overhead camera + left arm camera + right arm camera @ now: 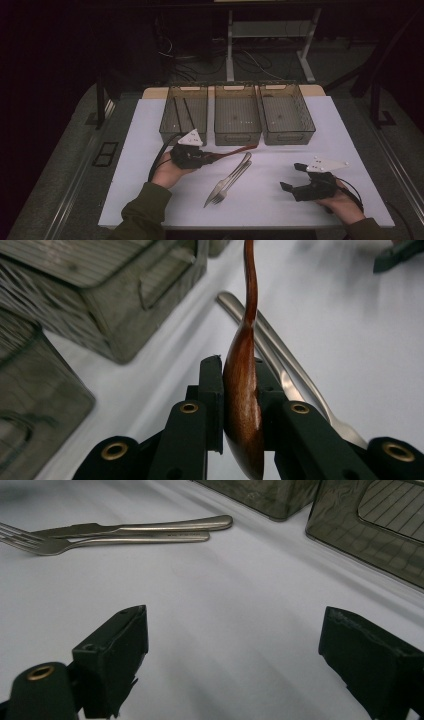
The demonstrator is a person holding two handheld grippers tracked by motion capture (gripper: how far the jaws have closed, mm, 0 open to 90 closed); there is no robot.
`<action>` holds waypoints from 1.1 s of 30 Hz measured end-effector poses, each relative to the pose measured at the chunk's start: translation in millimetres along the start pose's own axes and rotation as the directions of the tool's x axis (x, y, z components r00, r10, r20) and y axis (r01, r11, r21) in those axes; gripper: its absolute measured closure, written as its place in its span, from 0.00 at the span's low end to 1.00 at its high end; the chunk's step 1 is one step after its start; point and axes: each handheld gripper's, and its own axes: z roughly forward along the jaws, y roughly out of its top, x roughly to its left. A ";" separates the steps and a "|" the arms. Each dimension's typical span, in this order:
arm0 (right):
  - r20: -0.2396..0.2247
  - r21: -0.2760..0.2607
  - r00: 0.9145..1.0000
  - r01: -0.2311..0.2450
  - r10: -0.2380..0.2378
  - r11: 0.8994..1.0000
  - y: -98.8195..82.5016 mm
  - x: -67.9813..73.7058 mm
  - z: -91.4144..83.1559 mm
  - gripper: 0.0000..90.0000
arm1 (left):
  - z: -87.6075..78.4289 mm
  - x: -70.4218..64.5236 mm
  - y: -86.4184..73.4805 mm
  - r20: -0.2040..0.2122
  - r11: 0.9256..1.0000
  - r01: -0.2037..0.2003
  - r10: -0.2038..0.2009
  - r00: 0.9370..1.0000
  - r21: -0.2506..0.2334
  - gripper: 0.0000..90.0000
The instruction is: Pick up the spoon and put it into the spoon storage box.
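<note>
The left gripper (240, 405) clamps a glossy, curved wooden spoon (243, 390) beside smooth steel cutlery (280, 350); the right gripper (232, 655) gapes empty.

A brown wooden spoon (243, 390) is clamped between the two black jaws of the left gripper (240, 390), the bowl of the spoon being pinched edge-on and its thin handle being carried straight out beyond the jaw tips. Just past the tips, to their right, a steel knife (240, 310) and a fork (320, 405) are seen lying side by side on the white table (350, 330). To the left of the jaws, two smoky see-through bins (115, 295) are seen standing on the same surface, close together
</note>
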 end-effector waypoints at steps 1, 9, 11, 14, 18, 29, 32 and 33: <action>0.000 0.000 1.000 0.000 0.000 1.000 0.0 0.0 0.0 0.13 | -0.6 0.8 2.3 -0.006 1.000 -0.002 0.002 1.000 -0.003 0.87; 0.006 -0.001 1.000 -0.004 0.004 1.000 0.1 -0.7 -0.2 0.13 | -3.6 8.3 17.7 -0.043 1.000 0.019 -0.020 0.999 -0.022 0.87; 0.007 -0.002 1.000 -0.005 0.005 1.000 0.1 -0.6 -0.3 0.13 | -3.6 10.5 21.3 -0.054 0.999 0.026 -0.027 0.998 -0.023 0.87; 0.006 0.000 1.000 -0.008 0.008 1.000 0.0 -0.3 -0.4 0.13 | -3.1 15.1 27.8 -0.063 0.999 0.033 -0.035 0.997 -0.038 0.87; 0.006 -0.001 1.000 -0.007 0.007 1.000 0.0 -0.5 -0.5 0.13 | -2.3 21.2 38.3 -0.085 0.998 0.043 -0.046 0.995 -0.041 0.87; 0.006 -0.004 1.000 -0.009 0.009 1.000 -0.2 -1.0 -1.2 0.13 | 8.8 40.6 62.9 -0.175 0.994 0.100 -0.106 0.979 -0.042 0.87; 0.007 -0.007 1.000 -0.008 0.008 1.000 -0.2 -1.3 -1.4 0.13 | 16.6 45.9 68.7 -0.199 0.990 0.128 -0.136 0.970 -0.053 0.87; 0.007 -0.007 1.000 -0.008 0.008 1.000 -0.3 -1.4 -1.6 0.13 | 18.6 48.2 70.5 -0.205 0.991 0.129 -0.135 0.969 -0.042 0.87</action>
